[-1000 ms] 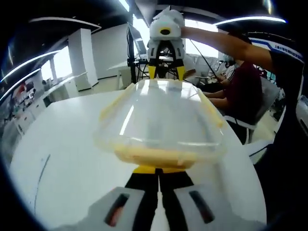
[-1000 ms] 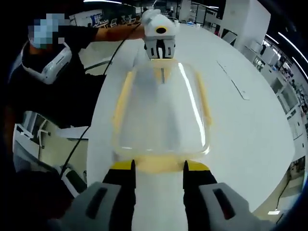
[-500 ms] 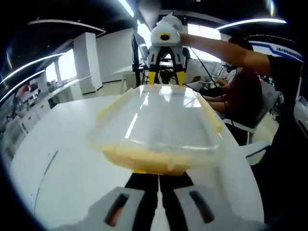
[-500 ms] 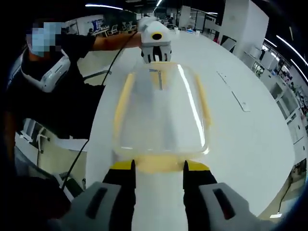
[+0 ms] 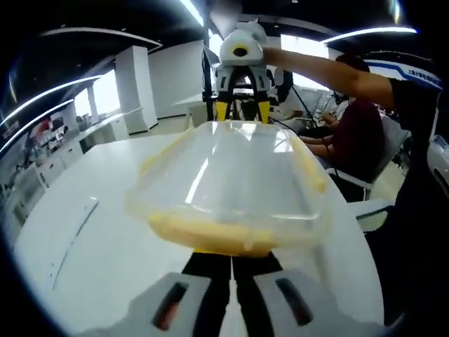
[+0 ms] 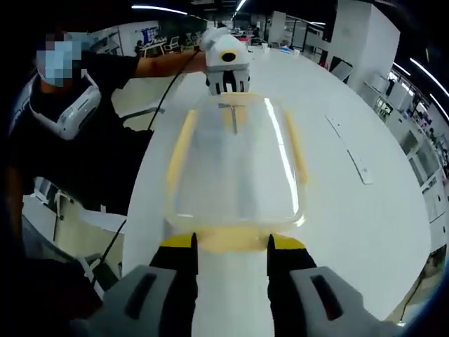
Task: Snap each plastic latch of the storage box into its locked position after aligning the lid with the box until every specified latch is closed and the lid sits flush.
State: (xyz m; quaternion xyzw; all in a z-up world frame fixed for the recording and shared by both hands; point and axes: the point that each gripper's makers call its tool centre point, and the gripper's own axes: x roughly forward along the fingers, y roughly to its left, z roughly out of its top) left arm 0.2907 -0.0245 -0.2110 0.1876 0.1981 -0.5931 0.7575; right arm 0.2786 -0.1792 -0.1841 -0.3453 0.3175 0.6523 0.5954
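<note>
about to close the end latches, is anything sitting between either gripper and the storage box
Nothing visible. The right gripper stands with its jaws apart at the yellow end latch of the clear storage box, and the left gripper, jaws together, sits under the opposite end. The white table around the box is bare.

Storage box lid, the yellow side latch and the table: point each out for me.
Storage box lid (image 6: pixel 235 165), right gripper view, clear top panel.
Yellow side latch (image 6: pixel 180 144), right gripper view, mid-strip along the lid's edge.
Table (image 6: pixel 365 210), right gripper view, bare white surface.
</note>
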